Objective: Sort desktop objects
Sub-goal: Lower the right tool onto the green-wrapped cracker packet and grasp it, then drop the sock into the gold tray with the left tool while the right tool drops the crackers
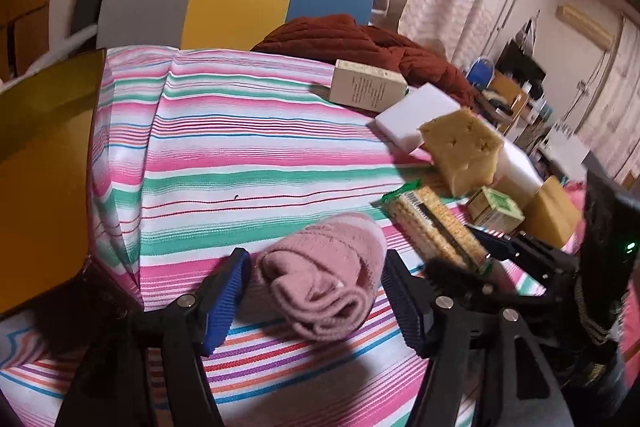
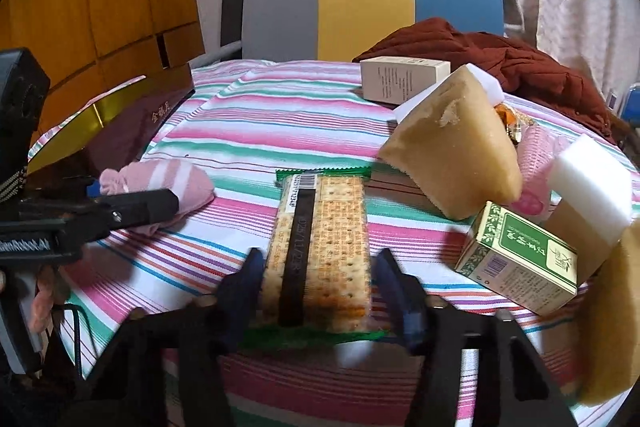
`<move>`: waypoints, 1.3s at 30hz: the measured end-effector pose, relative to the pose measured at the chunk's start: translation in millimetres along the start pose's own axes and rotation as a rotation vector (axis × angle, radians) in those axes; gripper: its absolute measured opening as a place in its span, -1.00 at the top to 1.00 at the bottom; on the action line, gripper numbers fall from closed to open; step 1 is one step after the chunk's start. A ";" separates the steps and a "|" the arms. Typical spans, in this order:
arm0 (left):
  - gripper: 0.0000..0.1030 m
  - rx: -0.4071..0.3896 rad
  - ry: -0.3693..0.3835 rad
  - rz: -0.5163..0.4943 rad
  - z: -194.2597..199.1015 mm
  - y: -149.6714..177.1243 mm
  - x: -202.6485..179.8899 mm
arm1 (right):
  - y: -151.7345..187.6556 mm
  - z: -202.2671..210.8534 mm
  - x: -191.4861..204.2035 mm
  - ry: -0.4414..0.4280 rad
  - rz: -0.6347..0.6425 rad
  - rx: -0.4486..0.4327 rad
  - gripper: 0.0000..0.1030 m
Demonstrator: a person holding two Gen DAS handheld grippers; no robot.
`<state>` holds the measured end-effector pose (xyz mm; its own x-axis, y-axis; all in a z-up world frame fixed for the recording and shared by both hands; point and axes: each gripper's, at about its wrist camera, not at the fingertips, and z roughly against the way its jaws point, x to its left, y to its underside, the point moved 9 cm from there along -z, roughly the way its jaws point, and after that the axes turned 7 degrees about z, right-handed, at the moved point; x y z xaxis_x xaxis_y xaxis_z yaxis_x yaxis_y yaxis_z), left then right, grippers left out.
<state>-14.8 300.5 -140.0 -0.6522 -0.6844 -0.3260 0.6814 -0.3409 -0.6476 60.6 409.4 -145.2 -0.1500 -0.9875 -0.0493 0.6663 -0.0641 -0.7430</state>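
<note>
Cracker packet (image 2: 320,251) flat on striped tablecloth (image 2: 248,123), long axis running straight away from right gripper (image 2: 318,283), barcode end far, green crimped ends at both tips. Right jaws spread wide, astride the near end, not visibly pressing. Rolled pink sock (image 1: 328,279) just left of it, between the wide-open fingers of left gripper (image 1: 316,291), roll lying crosswise, not clamped. Further right: yellow sponge (image 2: 452,151), green tea box (image 2: 520,263), white foam blocks (image 2: 592,183); beige carton (image 2: 404,79) behind, beside heaped rust-red garment (image 2: 516,63). Dark gold-edged box (image 2: 120,123) at left edge. Beyond: grey-yellow-blue chair back (image 2: 368,11), wooden panelling, pale patterned curtains.
</note>
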 end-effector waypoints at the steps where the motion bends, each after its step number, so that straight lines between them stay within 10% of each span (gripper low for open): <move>1: -0.32 -0.001 -0.016 -0.013 -0.5 0.6 -1.0 | 0.0 0.5 0.1 0.002 0.000 -0.003 -0.01; 8: 0.02 -0.015 -0.039 -0.046 5.8 5.7 -3.2 | 0.3 4.0 1.4 -0.004 -0.008 -0.017 0.04; 24: 0.05 -0.159 -0.010 -0.007 79.3 -15.9 10.9 | -28.8 18.1 30.3 -0.105 -0.044 -0.075 0.05; 39: 0.04 -0.252 -0.351 0.130 144.8 -51.3 152.0 | -144.0 -4.2 167.0 -0.398 0.105 -0.147 0.05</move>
<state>-100.8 120.7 -56.6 -0.3849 -0.9031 -0.1905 0.6197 -0.1000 -0.7785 -63.4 254.4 -49.2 0.2261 -0.9679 0.1101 0.5477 0.0328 -0.8360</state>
